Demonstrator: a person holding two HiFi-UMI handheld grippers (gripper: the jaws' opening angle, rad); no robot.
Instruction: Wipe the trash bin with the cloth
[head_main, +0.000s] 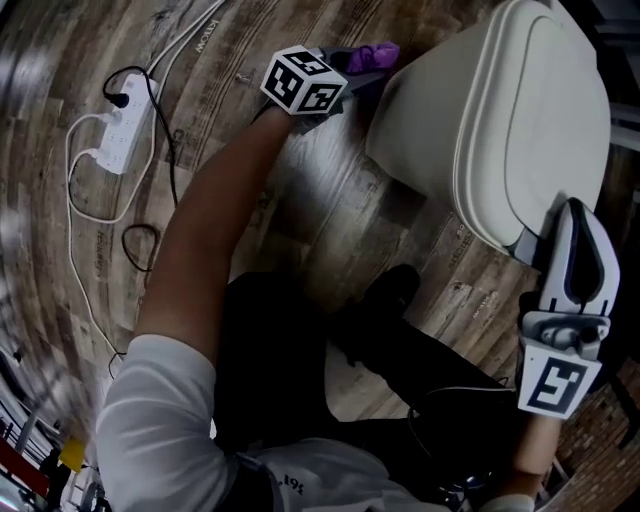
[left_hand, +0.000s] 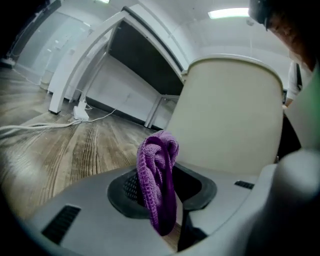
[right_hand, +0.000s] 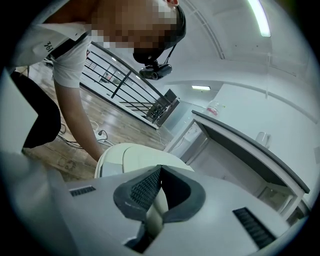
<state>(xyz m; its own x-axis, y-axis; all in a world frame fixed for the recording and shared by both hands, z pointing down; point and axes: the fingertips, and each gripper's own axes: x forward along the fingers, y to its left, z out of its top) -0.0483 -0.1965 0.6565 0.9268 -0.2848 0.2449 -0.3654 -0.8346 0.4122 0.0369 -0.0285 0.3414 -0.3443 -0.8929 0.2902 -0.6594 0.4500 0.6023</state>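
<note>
Wooden planks (head_main: 330, 215) cover the floor. At the far left lies a white power strip (head_main: 126, 128) with white cables (head_main: 82, 205) looping near it and a thin black cable (head_main: 140, 240) curling just to its right. The person's left arm (head_main: 205, 225), bare below a white sleeve (head_main: 160, 410), reaches away towards the far middle of the floor.

At its end the left gripper (head_main: 352, 68) carries its marker cube (head_main: 305, 82) on top. Its jaws are clamped on the purple cloth (head_main: 374, 54), which bunches out past the tips. In the left gripper view the cloth (left_hand: 157, 170) stands upright as a folded wad squeezed between the two dark pads, hanging a little below them, and the left gripper (left_hand: 163, 194) points at the cream side of the trash bin (left_hand: 230, 115) close ahead. Whether the cloth touches the bin cannot be told.

The trash bin (head_main: 500, 120) stands to the right, cream with a rounded lid, on the floor just beyond the person's dark shoe (head_main: 392, 292).

At the near right edge of the bin is the right gripper (head_main: 575, 212), its tips at the lid's rim; contact cannot be judged. In the right gripper view the right gripper (right_hand: 159, 171) has its jaws pressed together at the tips, with the bin (right_hand: 135, 157) just beyond them.
</note>
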